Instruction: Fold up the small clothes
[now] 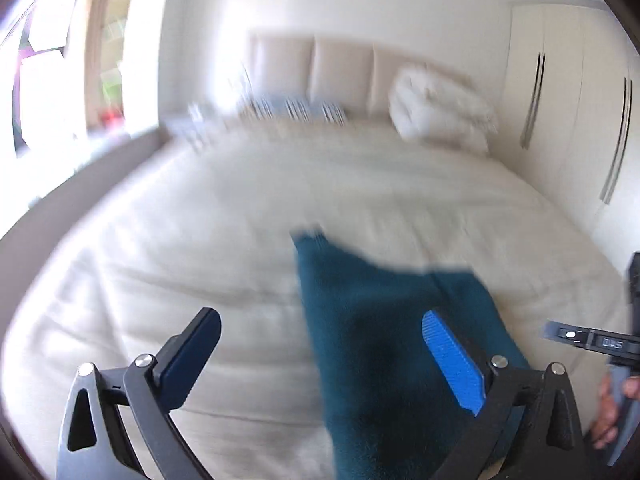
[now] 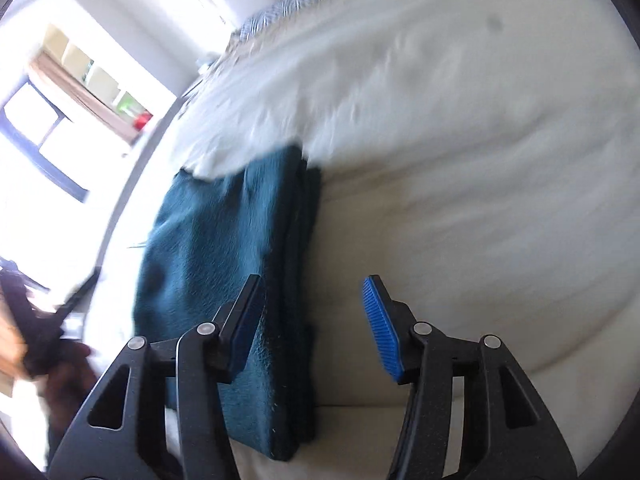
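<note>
A dark teal fleece garment (image 1: 384, 344) lies folded on the cream bed cover (image 1: 224, 216). In the left wrist view it lies between and beyond my fingers, toward the right. My left gripper (image 1: 320, 340) is open and empty above it. In the right wrist view the same garment (image 2: 224, 256) is a folded stack with layered edges on its right side. My right gripper (image 2: 316, 320) is open and empty; its left finger (image 2: 244, 320) is over the garment's right edge and its right finger (image 2: 380, 328) is over bare bed cover. Both views are motion-blurred.
A white pillow (image 1: 440, 108) and a striped cloth (image 1: 296, 110) lie by the headboard (image 1: 336, 68). Wardrobe doors (image 1: 576, 120) stand at the right. A window (image 2: 48, 128) is at the left. The right gripper's body and a hand (image 1: 612, 404) show at the left view's right edge.
</note>
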Tool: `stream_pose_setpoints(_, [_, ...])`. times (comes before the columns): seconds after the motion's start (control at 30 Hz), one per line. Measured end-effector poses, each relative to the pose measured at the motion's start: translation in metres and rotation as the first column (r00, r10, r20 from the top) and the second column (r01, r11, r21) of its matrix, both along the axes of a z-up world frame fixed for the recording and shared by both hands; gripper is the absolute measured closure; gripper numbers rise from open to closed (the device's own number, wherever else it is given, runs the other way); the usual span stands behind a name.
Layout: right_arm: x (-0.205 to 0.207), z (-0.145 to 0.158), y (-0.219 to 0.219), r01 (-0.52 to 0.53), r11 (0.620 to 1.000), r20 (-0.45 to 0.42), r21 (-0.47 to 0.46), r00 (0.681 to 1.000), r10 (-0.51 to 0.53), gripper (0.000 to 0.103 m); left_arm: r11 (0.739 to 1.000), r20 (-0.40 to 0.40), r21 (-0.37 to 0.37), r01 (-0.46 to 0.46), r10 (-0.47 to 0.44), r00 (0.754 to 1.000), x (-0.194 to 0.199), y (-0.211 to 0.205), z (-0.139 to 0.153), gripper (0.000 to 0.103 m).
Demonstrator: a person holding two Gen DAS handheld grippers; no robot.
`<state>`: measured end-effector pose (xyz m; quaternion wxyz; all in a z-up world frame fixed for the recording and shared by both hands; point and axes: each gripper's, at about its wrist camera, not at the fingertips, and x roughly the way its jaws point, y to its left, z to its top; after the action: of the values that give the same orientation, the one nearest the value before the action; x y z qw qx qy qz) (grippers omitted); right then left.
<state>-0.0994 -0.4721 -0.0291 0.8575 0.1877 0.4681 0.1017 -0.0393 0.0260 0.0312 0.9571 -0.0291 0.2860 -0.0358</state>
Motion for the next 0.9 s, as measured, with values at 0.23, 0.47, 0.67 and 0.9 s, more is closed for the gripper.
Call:
stream_pose_setpoints(0.23, [-0.058, 0.105, 0.032, 0.149, 0.952, 0.434, -0.266, 0.901, -0.020, 0.008, 0.987, 0.187, 0.152, -0.048, 0.019, 0.982, -0.049, -0.023, 0.065, 0.000])
stream_pose_setpoints(0.47, [-0.086, 0.184, 0.045, 0.232, 0.925, 0.611, -0.300, 0.792, -0.001, 0.002, 0.969, 0.202, 0.183, -0.163, 0.125, 0.971, -0.064, -0.025, 0.089, 0.000])
stream_pose_setpoints(0.67, [-0.080, 0.194, 0.046, 0.140, 0.957, 0.475, -0.255, 0.880, -0.002, 0.001, 0.983, -0.093, 0.133, -0.123, 0.136, 0.986, -0.034, -0.020, 0.048, 0.000])
stream_pose_setpoints(0.9, [-0.069, 0.134, 0.056, 0.062, 0.958, 0.167, -0.280, 0.986, -0.015, 0.001, 0.994, -0.361, 0.047, -0.098, 0.108, 0.926, -0.023, -0.022, -0.018, 0.000])
